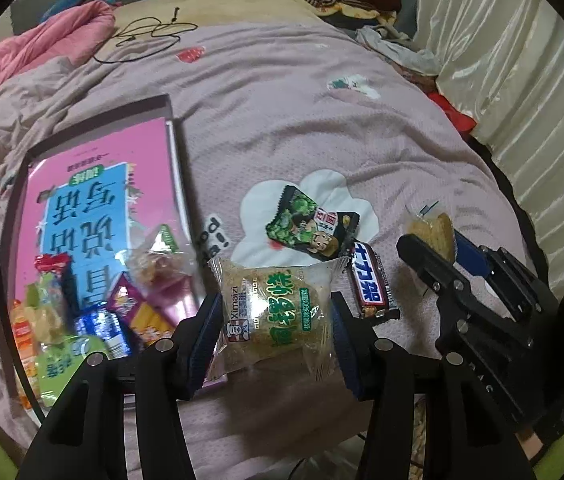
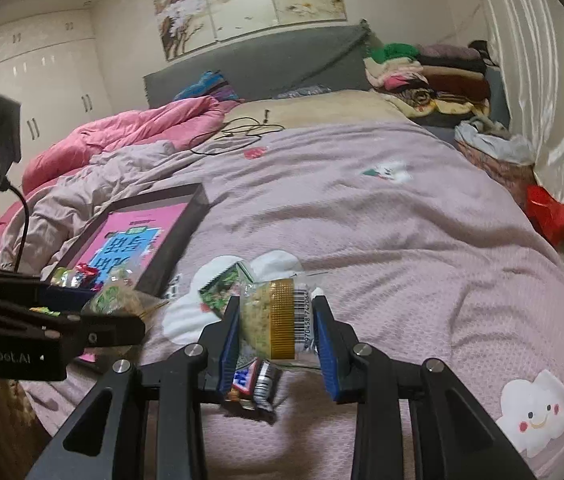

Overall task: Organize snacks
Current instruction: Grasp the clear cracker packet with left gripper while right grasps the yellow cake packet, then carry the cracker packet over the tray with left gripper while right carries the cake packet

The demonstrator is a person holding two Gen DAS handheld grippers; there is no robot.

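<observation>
My left gripper (image 1: 274, 312) is shut on a clear Ximaizi cake packet (image 1: 274, 304) with green print, held just above the bed. My right gripper (image 2: 278, 332) is shut on a clear snack packet (image 2: 278, 320) with a gold band and barcode; it also shows at the right of the left wrist view (image 1: 435, 236). A Snickers bar (image 1: 371, 284) and a green pea packet (image 1: 309, 224) lie on the pink bedspread (image 1: 321, 120) between the grippers. A dark box (image 1: 170, 120) with a pink book inside holds several snacks (image 1: 82, 312) at its near end.
A black cable (image 1: 146, 36) lies far up the bed. A pink duvet (image 2: 122, 132) is bunched at the left. Folded clothes (image 2: 433, 68) are stacked at the headboard. A curtain (image 2: 541, 80) hangs along the right, with a red bag (image 2: 549, 212) below it.
</observation>
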